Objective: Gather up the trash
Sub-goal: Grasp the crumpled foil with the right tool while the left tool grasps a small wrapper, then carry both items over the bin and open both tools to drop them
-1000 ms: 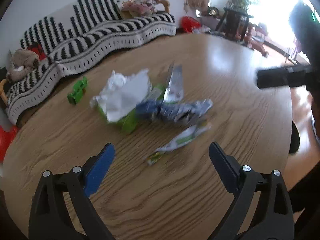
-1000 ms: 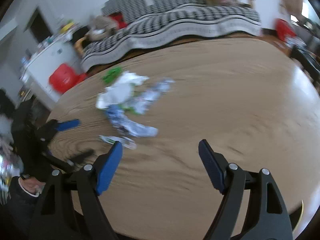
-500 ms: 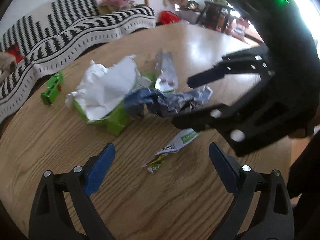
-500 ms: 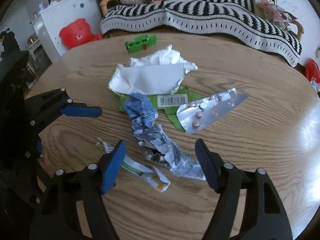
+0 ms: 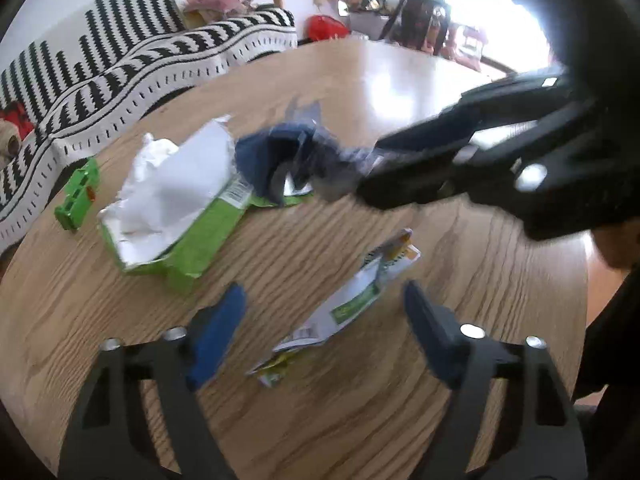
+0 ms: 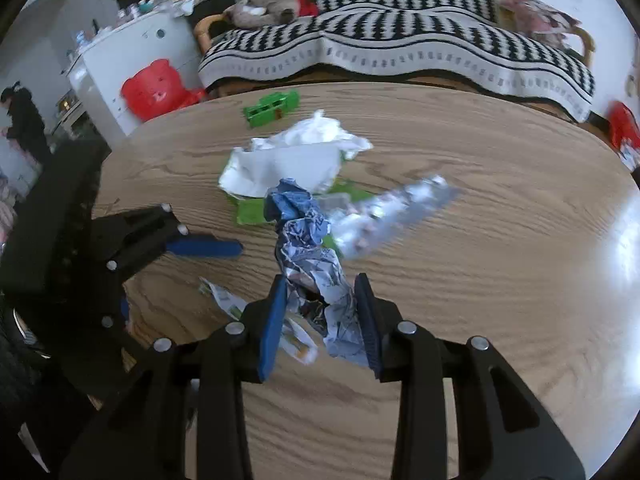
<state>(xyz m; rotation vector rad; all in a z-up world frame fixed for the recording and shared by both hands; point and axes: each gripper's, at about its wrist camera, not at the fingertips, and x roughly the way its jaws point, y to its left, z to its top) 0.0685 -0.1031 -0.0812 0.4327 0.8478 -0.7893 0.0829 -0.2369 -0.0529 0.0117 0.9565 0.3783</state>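
Note:
Trash lies on a round wooden table [image 5: 360, 420]. My right gripper [image 6: 322, 312] is shut on a crumpled blue and silver wrapper [image 6: 308, 248] and holds it just off the table; it also shows in the left wrist view [image 5: 280, 156]. My left gripper [image 5: 324, 320] is open, with a small green and white sachet [image 5: 352, 304] between its fingers on the table. A white tissue [image 5: 172, 180] lies on a green packet [image 5: 200, 240]. A silver blister pack [image 6: 400, 208] lies behind the wrapper.
A green toy block [image 5: 76, 200] sits at the table's left side, also in the right wrist view [image 6: 272, 109]. A striped sofa [image 6: 400, 44] runs behind the table. A red stool [image 6: 156, 88] and a white cabinet [image 6: 120, 60] stand at the left.
My right gripper has closed on the blue and silver wrapper and lifted its near end. My left gripper has moved forward so the sachet lies between its fingers.

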